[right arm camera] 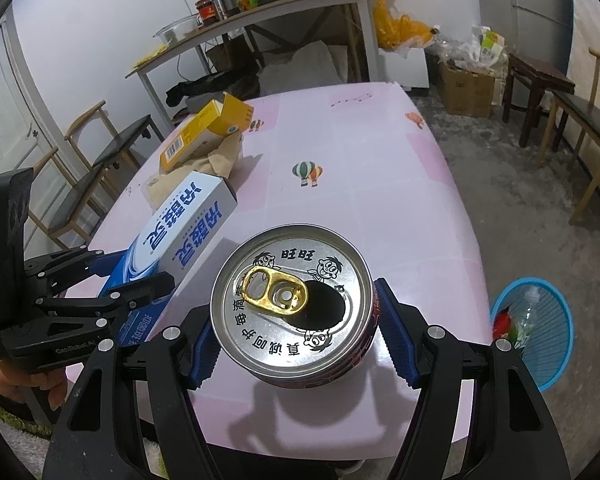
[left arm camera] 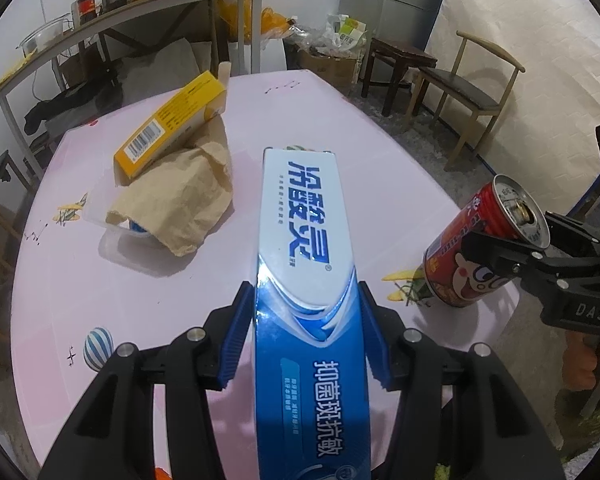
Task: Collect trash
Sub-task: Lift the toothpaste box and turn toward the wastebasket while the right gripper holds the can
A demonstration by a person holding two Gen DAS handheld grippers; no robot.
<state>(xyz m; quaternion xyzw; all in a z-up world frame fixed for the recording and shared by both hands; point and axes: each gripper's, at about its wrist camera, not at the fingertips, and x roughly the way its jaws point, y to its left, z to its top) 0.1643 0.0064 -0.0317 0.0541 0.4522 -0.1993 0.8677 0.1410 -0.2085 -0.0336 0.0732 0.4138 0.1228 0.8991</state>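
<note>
My left gripper (left arm camera: pixel 305 332) is shut on a long blue and white toothpaste box (left arm camera: pixel 300 248) and holds it above the pink table (left arm camera: pixel 100 288). The box also shows in the right wrist view (right arm camera: pixel 180 236). My right gripper (right arm camera: pixel 296 332) is shut on an opened red drink can (right arm camera: pixel 292 304), top facing the camera; in the left wrist view the can (left arm camera: pixel 468 248) is tilted above the table's right edge. A yellow carton (left arm camera: pixel 172 124) and a crumpled brown paper bag (left arm camera: pixel 180 200) lie on the table's far left.
A blue trash basket (right arm camera: pixel 540 332) with a plastic bottle and scraps stands on the floor right of the table. Wooden chairs (left arm camera: pixel 472 92) stand on the right and on the left (right arm camera: pixel 100 152). A shelf table with jars and a pot (right arm camera: pixel 252 12) stands behind.
</note>
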